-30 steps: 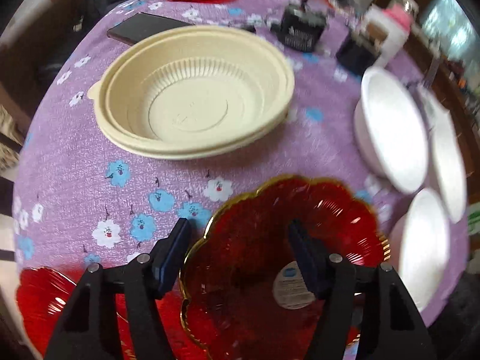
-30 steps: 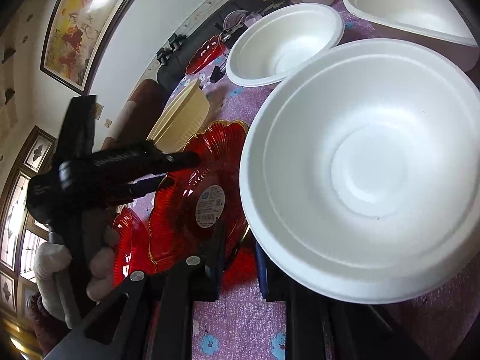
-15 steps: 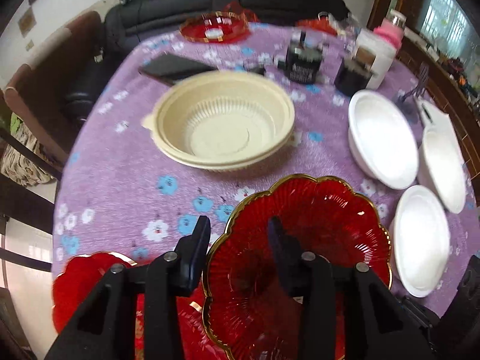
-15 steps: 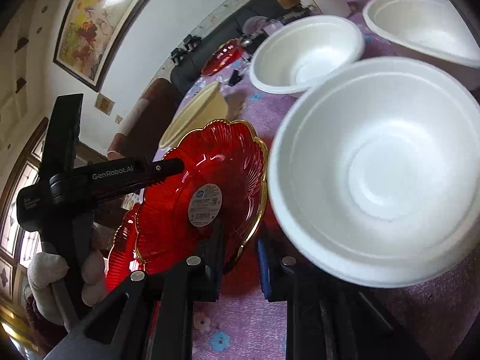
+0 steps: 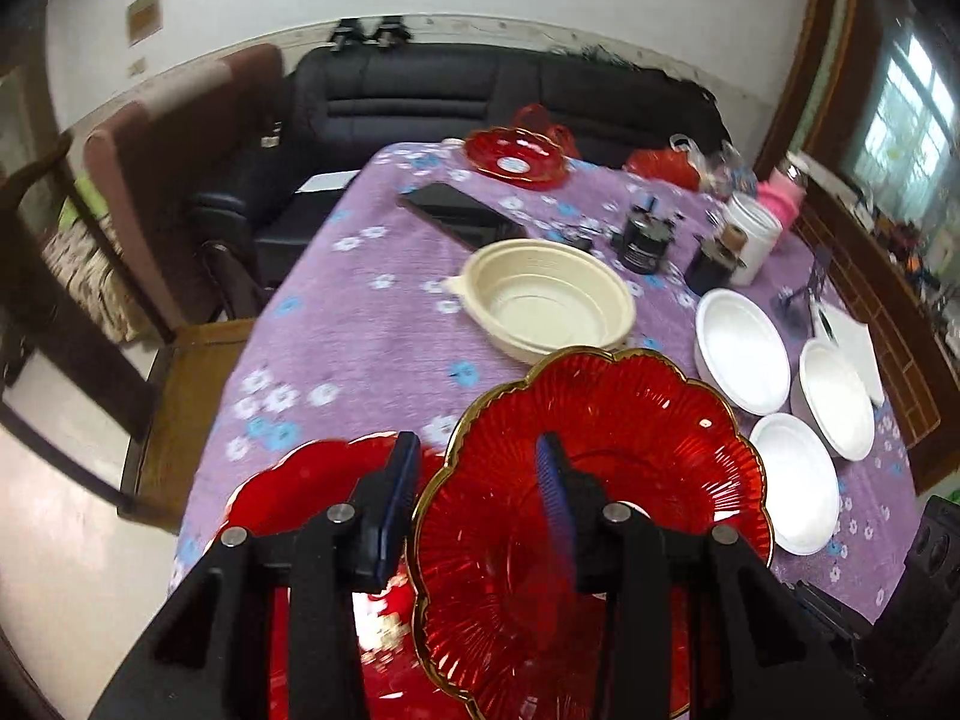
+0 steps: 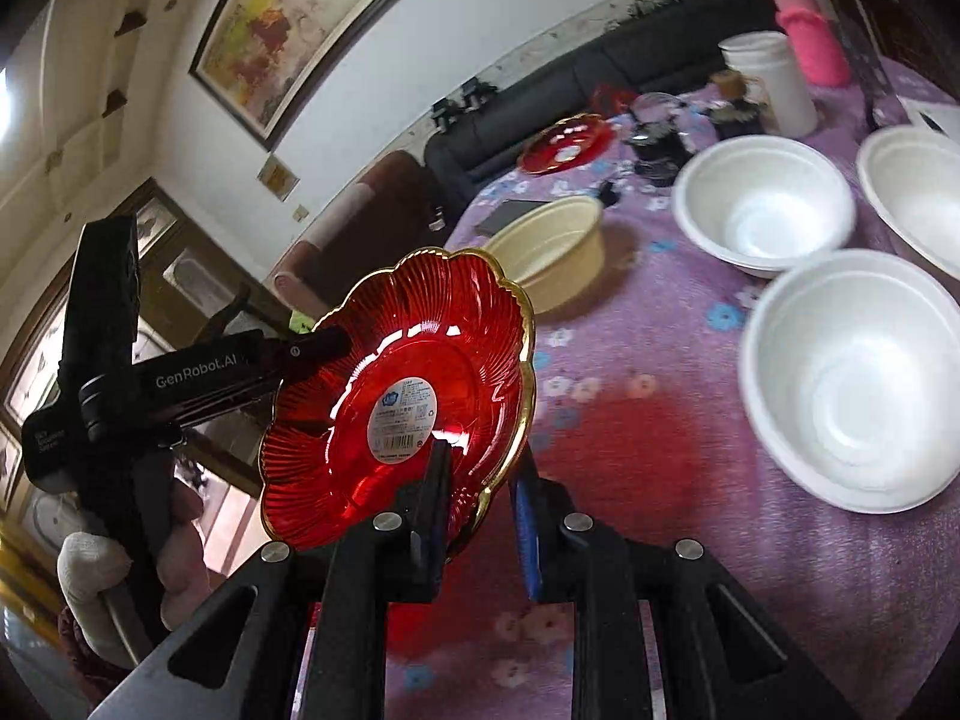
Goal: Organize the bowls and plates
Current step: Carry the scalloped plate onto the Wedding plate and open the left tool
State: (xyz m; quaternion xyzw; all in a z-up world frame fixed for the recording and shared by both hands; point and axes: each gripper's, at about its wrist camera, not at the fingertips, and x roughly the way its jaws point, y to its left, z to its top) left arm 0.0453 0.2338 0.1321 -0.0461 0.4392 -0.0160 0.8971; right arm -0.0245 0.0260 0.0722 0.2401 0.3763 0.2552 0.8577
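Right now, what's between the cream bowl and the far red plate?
In the left wrist view, a black phone lies between the cream bowl and the far red plate.

Both grippers clamp one red plate: left gripper (tilted steeply down), right gripper opposite

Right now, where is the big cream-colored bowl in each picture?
Left wrist view: the cream bowl sits on the purple tablecloth near the middle, just above the held red plate.
Right wrist view: the same bowl is above and to the right of the raised red plate, partly behind its rim.
Shared landmark: the far red plate near the black sofa.
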